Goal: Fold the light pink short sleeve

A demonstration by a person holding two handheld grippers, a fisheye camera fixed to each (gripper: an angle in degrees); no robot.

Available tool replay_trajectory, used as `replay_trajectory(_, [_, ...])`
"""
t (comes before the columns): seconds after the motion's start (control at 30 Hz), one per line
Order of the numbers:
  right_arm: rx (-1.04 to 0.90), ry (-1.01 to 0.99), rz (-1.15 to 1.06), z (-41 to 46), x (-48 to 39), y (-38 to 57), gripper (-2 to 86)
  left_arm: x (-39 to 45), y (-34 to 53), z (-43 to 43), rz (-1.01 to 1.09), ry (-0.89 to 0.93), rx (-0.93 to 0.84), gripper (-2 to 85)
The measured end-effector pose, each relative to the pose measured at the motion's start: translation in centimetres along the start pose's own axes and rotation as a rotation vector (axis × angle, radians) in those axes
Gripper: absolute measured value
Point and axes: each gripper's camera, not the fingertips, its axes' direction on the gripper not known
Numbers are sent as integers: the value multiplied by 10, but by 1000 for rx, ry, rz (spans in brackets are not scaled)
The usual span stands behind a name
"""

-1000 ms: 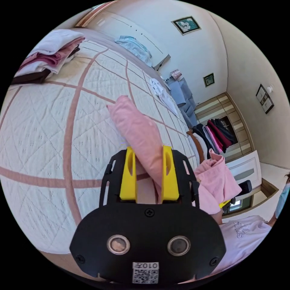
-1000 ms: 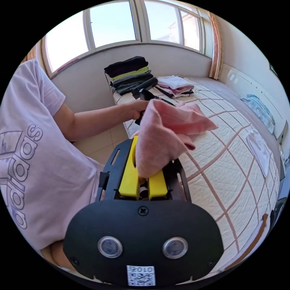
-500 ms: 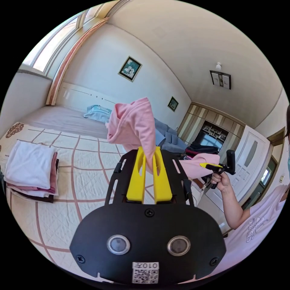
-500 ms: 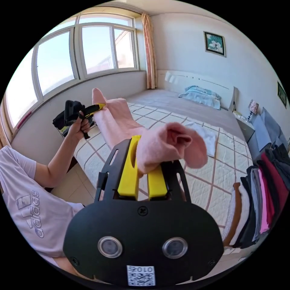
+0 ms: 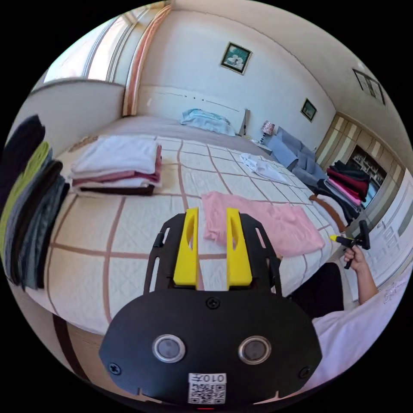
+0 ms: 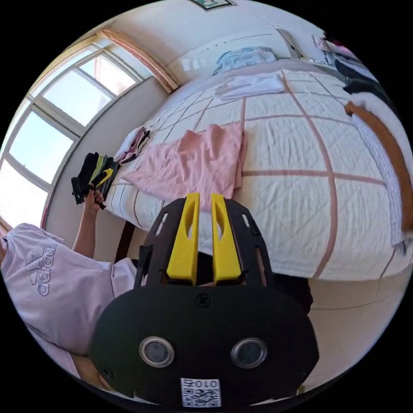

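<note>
Your light pink short sleeve [image 5: 262,221] lies spread on the bed [image 5: 142,215], barely folded, and both tongs, left [image 5: 212,217] and right [image 6: 201,202], hang released and empty just short of it.

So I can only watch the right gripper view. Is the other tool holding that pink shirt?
Observer: No. In the left gripper view the left tool has its jaws apart with nothing between them, and the light pink shirt lies flat on the bed beyond them.
Operator: And that little pile near the window, what is it?
Observer: Folded clothes, with a white piece on top and pink and dark ones under it.
Operator: Where is my tool, seen from over there?
Observer: The right tool is in a hand off the bed's edge, clear of the shirt.
</note>
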Motion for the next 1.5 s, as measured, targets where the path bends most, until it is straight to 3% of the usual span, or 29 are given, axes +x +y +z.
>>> replay_trajectory(0.07, [5,22,-94,9,-15,-26,94,18,-31,30,82,-3,-50,101])
replay_trajectory(0.13, [-60,107,-144,32,-20,-58,113,24,-56,79,107,7,-213,104])
replay_trajectory(0.17, [-71,132,-137,37,-18,-65,114,24,-66,109,104,18,-309,104])
replay_trajectory(0.37, [-59,198,47,57,36,-111,107,28,-86,170,57,37,-460,88])
replay_trajectory(0.47, [-137,108,74,82,50,-123,83,46,-86,158,132,-12,-402,61])
replay_trajectory(0.57, [-89,195,52,73,33,-124,48,59,-84,115,212,-35,-243,33])
replay_trajectory(0.63, [-15,295,18,52,15,-119,43,55,-83,88,213,24,-159,23])
replay_trajectory(0.77, [10,291,-89,19,-7,-99,41,43,-68,23,230,174,-3,11])
replay_trajectory(0.87, [96,98,-290,-17,-34,-57,39,40,-44,-28,300,345,102,8])
replay_trajectory(0.93, [167,-198,-509,-47,-53,-8,38,39,-23,-54,368,431,130,8])
replay_trajectory(1.0, [185,-363,-593,-60,-58,26,38,32,6,-74,409,508,114,8])
replay_trajectory(1.2, [-110,-500,-571,-23,-73,73,37,-15,53,-78,153,623,46,22])
replay_trajectory(1.33, [-488,-266,-527,30,-100,65,39,-38,55,-101,-51,545,206,32])
replay_trajectory(1.43, [-381,-220,-503,19,-112,42,43,-31,38,-126,-65,520,288,35])
replay_trajectory(1.5, [-245,-151,-509,4,-126,29,46,18,6,-141,144,517,209,41])
